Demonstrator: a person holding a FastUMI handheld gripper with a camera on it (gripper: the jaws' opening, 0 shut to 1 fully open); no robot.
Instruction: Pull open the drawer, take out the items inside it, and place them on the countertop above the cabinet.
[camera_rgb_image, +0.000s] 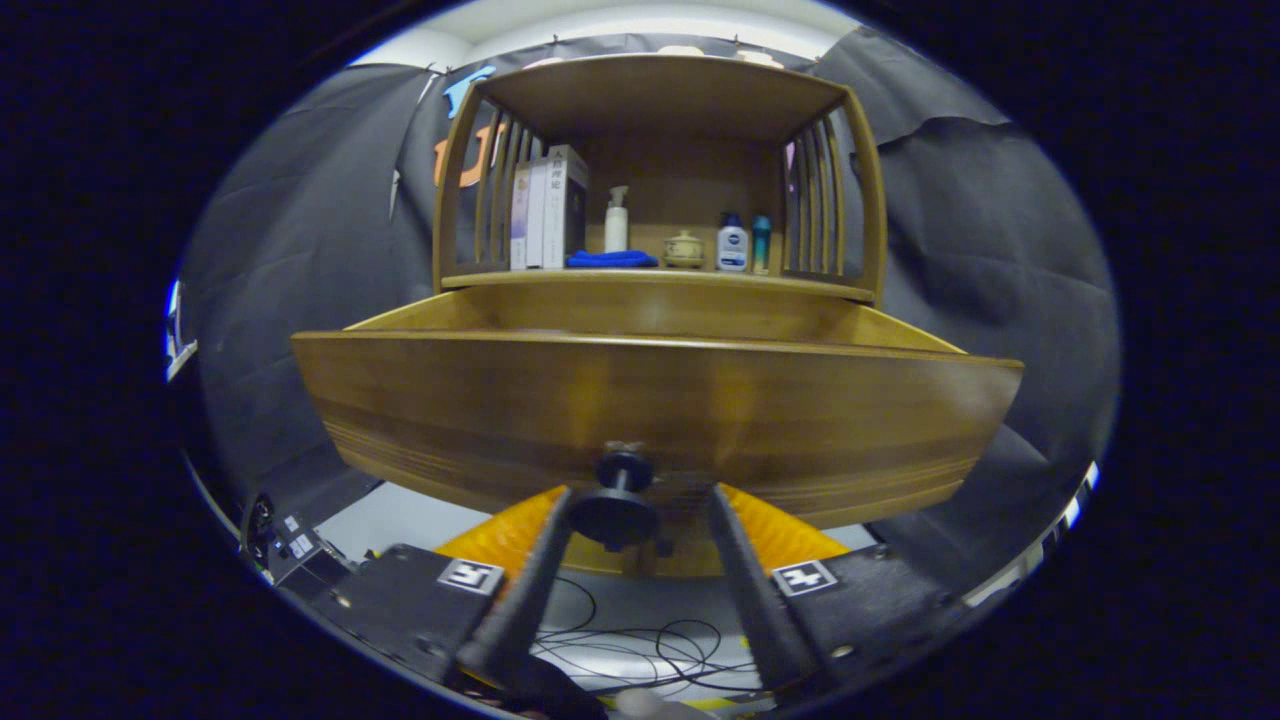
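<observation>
The wooden drawer (650, 410) stands pulled out toward me, and its tall front panel hides whatever lies inside. Its black round knob (613, 515) sits low on the front, between the fingers of my gripper (640, 496). The left finger (535, 570) lies against the knob's edge, while the right finger (740, 560) stands a little apart from it, so the gripper is open around the knob. Above the drawer runs the cabinet's countertop (800, 286), under a wooden shelf frame with slatted sides.
On the countertop stand some boxes (548, 210), a white pump bottle (616, 222), a folded blue cloth (612, 259), a small lidded pot (684, 249), a white bottle (732, 245) and a teal bottle (761, 243). Cables (640, 640) lie on the floor below the drawer.
</observation>
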